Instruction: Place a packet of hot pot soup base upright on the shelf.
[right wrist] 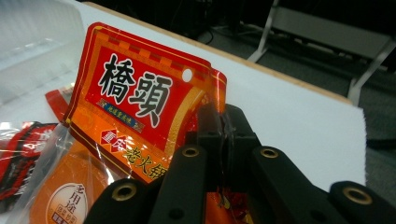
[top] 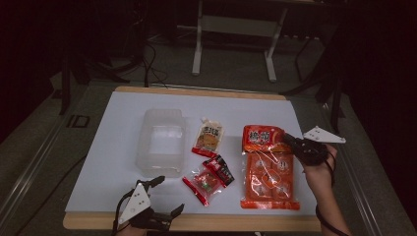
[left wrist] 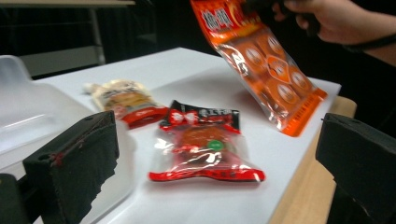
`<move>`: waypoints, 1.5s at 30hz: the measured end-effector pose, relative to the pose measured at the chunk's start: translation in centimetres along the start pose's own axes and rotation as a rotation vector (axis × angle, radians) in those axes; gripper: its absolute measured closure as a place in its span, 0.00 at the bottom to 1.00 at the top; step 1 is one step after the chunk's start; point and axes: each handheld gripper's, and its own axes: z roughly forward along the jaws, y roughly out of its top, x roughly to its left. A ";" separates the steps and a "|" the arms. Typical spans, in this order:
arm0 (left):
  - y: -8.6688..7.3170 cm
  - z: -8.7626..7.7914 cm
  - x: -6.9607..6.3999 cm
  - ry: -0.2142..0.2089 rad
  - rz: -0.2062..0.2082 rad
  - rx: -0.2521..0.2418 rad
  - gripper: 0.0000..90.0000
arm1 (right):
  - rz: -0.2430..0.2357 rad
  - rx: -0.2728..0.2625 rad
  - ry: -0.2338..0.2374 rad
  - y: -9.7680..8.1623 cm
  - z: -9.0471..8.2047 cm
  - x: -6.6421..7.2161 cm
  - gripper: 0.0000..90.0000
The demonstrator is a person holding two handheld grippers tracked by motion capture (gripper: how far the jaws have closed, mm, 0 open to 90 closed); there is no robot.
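While the left gripper (top: 164, 196) sits at the lower left of the high view, its two black jaws spread wide with nothing between them, the clear plastic rectangular container (top: 162, 141) stands above it, left of centre on the white table top (top: 123, 113). In the left gripper view the same jaws rise at the bottom corners, far apart, and the container fills the left edge.

Moving rightward in the high view, a beige spouted sauce pouch with a red bottom edge (top: 208, 137) lies just right of the container. Below it, near the frame's centre, lies a clear snack packet with red and black ends (top: 209, 179); in the left gripper view this packet (left wrist: 205, 147) lies in the middle, between the open jaws but farther off, untouched.

Further right in the high view lies the large orange bag of individually wrapped pieces (top: 268, 169), its red header toward the top of the frame. The right gripper (top: 290, 140), held by the person's hand (top: 322, 169) at the right edge, is clamped on the header's right edge. The right gripper view shows the jaws pinched together on the bag's upper edge, the header (right wrist: 135, 95) bent upward. In the left gripper view the bag (left wrist: 266, 65) hangs tilted at upper right, its lower end near or on the table.
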 end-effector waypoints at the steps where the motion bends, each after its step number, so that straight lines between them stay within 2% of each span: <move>1: 0.2 0.2 -0.2 -0.008 0.000 0.000 0.00 | -0.004 -0.012 0.004 0.1 -0.4 0.1 0.97; 6: 1.0 0.9 -0.7 -0.041 -0.011 -0.005 0.00 | -0.031 -0.052 0.023 0.9 -2.1 1.1 0.97; 12: 1.4 2.1 -1.0 -0.059 -0.022 0.009 0.00 | -0.068 -0.113 0.043 1.6 -4.3 2.7 0.97; 17: 1.8 2.8 -1.0 -0.076 -0.050 0.007 0.00 | -0.075 -0.161 0.064 1.4 -6.1 3.6 0.97; 22: 2.5 3.5 -1.1 -0.093 -0.070 0.005 0.00 | -0.078 -0.186 0.072 0.8 -7.8 4.0 0.97; 25: 2.9 3.9 -1.2 -0.103 -0.066 0.009 0.00 | -0.070 -0.192 0.079 0.5 -8.3 4.0 0.97; 26: 3.2 4.4 -1.5 -0.114 -0.044 0.004 0.00 | -0.065 -0.199 0.079 0.1 -9.0 4.0 0.97; 31: 3.6 5.9 -2.2 -0.150 -0.009 -0.020 0.00 | -0.078 -0.204 0.074 -0.3 -10.0 4.5 0.97; 33: 3.7 6.6 -2.4 -0.170 -0.003 -0.014 0.00 | -0.084 -0.203 0.066 -0.4 -10.3 4.7 0.97; 36: 3.8 7.6 -2.4 -0.210 -0.041 -0.006 0.00 | -0.086 -0.204 0.068 -0.5 -10.6 4.7 0.97; 37: 3.8 7.6 -2.4 -0.210 -0.041 -0.006 0.00 | -0.084 -0.205 0.071 -0.5 -10.7 4.7 0.97; 38: 4.1 8.2 -2.2 -0.261 -0.064 -0.016 0.00 | -0.087 -0.205 0.067 -0.5 -10.8 4.8 0.97; 45: 5.4 10.6 -2.6 -0.295 0.000 -0.018 0.07 | -0.064 -0.203 0.064 -1.1 -11.1 4.3 0.97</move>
